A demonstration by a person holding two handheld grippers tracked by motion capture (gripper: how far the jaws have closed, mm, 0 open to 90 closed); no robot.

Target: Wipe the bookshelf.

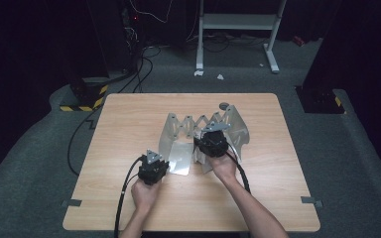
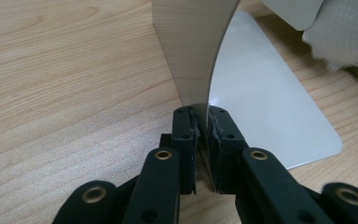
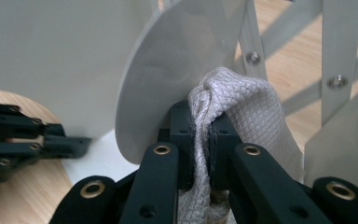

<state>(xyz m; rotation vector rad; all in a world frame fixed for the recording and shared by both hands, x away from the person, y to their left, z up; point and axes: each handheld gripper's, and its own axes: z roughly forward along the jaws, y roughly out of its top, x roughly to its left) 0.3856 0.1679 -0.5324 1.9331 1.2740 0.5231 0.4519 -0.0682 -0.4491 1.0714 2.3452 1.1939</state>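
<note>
- Dark room with grey carpet; a light wooden table (image 1: pixel 129 124) stands in the middle, with a white metal stand (image 1: pixel 238 22) on the floor beyond its far edge.
- Grey expanding rack (image 1: pixel 193 126) with scissor-lattice links and curved end plates, standing near the table's centre; its near-left plate (image 2: pixel 261 98) bends onto the tabletop.
- Left claw (image 1: pixel 166 166), at the near left of the rack: jaws all but closed, pinching the thin upright edge of the rack's plate, as seen in the left gripper view (image 2: pixel 204 140).
- Right claw (image 1: pixel 203 144), right of the left one and over the rack's middle: jaws all but closed, clamped on a bunched fold of whitish quilted cloth (image 3: pixel 242 107), which hangs between the rack's plates.
- In the right gripper view, the right claw (image 3: pixel 200 135) holds the cloth just beside a rounded plate; the left claw shows at the left edge.
- Small dark round object (image 1: pixel 223 105) lies on the table beyond the rack.
</note>
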